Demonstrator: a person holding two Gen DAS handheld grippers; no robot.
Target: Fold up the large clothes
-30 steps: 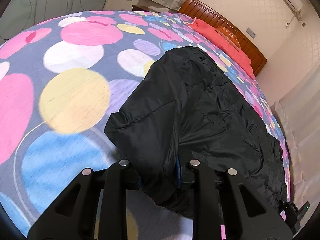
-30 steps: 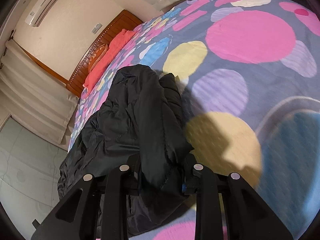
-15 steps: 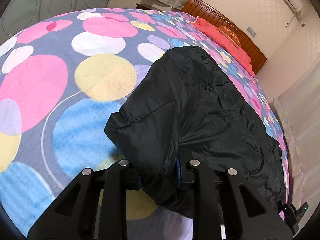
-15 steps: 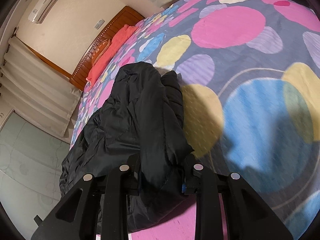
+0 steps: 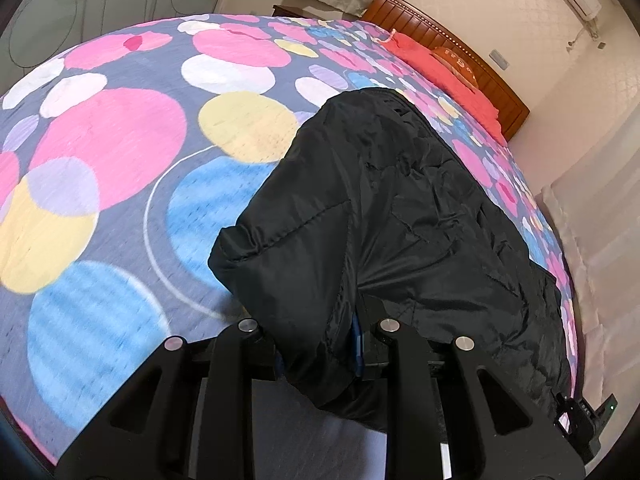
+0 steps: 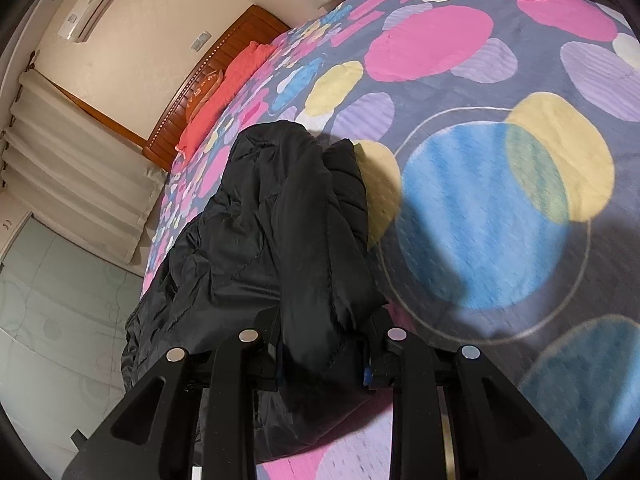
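I hold the black padded jacket [image 5: 400, 216] clamped in my left gripper [image 5: 318, 354] and right gripper [image 6: 322, 360]. Both have carried it across the bedspread [image 5: 112, 148] toward its foot edge. 1 fold underway.

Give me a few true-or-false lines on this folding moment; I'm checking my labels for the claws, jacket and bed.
1. The left claw is clamped on the black jacket. True.
2. The right claw is empty. False: it grips a bunched fold of the jacket too.
3. The bedspread is plain white. False: it is grey with coloured circles.
4. A red pillow lies by the wooden headboard. True.
5. The jacket lies on the floor. False: it is on the bed.
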